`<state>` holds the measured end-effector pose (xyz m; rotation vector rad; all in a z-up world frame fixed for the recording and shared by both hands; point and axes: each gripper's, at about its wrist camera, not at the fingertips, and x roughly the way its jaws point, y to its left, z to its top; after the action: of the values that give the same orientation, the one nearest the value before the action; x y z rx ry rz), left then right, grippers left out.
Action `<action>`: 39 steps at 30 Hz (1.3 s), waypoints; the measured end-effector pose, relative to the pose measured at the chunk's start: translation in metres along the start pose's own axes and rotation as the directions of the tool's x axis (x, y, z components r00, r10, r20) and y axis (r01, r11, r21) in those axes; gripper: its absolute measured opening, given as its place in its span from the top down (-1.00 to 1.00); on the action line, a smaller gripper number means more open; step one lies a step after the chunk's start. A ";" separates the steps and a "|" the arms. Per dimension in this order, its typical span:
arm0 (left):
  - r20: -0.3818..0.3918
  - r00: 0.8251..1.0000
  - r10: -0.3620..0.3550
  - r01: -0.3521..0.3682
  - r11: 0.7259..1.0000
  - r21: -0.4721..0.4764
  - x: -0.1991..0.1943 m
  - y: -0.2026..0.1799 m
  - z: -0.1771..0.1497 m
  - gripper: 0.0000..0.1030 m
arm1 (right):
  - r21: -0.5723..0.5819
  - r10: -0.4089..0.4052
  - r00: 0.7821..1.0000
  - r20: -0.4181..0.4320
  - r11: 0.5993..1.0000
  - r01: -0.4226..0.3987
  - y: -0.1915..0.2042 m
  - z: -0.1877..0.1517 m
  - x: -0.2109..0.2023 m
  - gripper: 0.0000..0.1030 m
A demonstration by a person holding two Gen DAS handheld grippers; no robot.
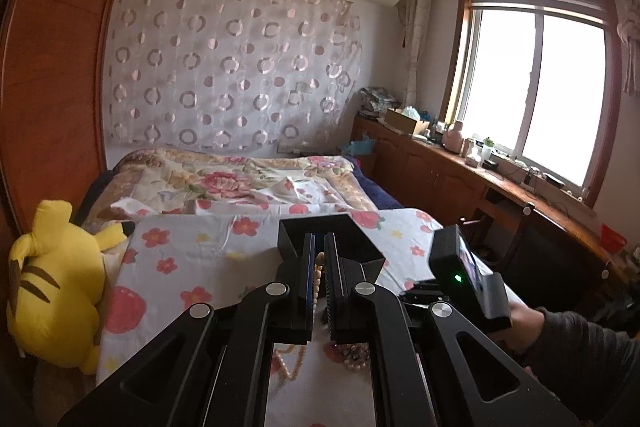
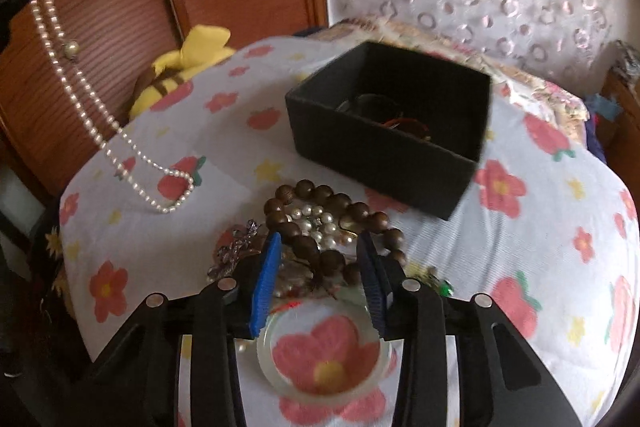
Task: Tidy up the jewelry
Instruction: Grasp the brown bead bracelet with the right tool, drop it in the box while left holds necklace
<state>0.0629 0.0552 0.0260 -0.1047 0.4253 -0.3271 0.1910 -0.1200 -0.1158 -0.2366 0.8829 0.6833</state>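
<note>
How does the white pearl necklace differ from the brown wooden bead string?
The white pearl necklace has small pale beads; the brown wooden bead string has big dark ones. The necklace hangs from the left tool, its lower end on the floral cloth; the string lies wholly on the cloth, in a pile. Both are outside the black box.

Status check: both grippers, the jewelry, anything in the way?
Left gripper shut on pearl necklace, lifted, tail on cloth. Right gripper open over jewelry pile. Black box open; no obstruction seen.
</note>
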 end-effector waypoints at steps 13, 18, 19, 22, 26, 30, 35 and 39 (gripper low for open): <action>-0.011 1.000 0.001 -0.001 1.000 -0.019 0.004 0.007 -0.009 0.92 | -0.080 0.027 0.999 -0.030 0.996 -0.029 0.006 0.014 -0.007 0.72; -0.008 1.000 0.004 -0.004 1.000 -0.015 0.005 0.007 -0.006 0.93 | -0.052 0.039 0.997 0.066 0.998 -0.036 -0.002 0.023 -0.037 0.72; -0.007 1.000 0.004 -0.004 1.000 -0.012 0.006 0.007 -0.004 0.92 | -0.048 0.040 0.996 0.081 0.998 -0.036 -0.004 0.025 -0.043 0.72; 0.001 1.000 0.004 -0.004 1.000 -0.002 0.007 0.004 0.004 0.92 | -0.040 0.041 0.992 0.120 0.999 -0.036 -0.010 0.033 -0.059 0.72; 0.011 1.000 0.000 0.000 1.000 0.010 0.010 -0.001 0.016 0.92 | -0.035 0.030 0.987 0.159 0.999 -0.025 -0.017 0.042 -0.076 0.72; 0.018 1.000 0.000 0.000 1.000 0.021 0.017 -0.004 0.029 0.92 | -0.029 0.020 0.981 0.195 0.999 -0.014 -0.023 0.052 -0.087 0.72; 0.030 1.000 0.002 -0.003 0.999 0.036 0.027 -0.009 0.047 0.92 | -0.031 -0.012 0.968 0.249 0.999 0.020 -0.023 0.069 -0.101 0.72; 0.038 0.999 0.005 -0.006 0.999 0.046 0.034 -0.013 0.059 0.92 | -0.030 -0.055 0.958 0.282 0.997 0.066 -0.025 0.083 -0.106 0.72</action>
<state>0.1129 0.0334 0.0681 -0.0644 0.3805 -0.3289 0.2122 -0.1486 0.0165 -0.1952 0.5885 0.6586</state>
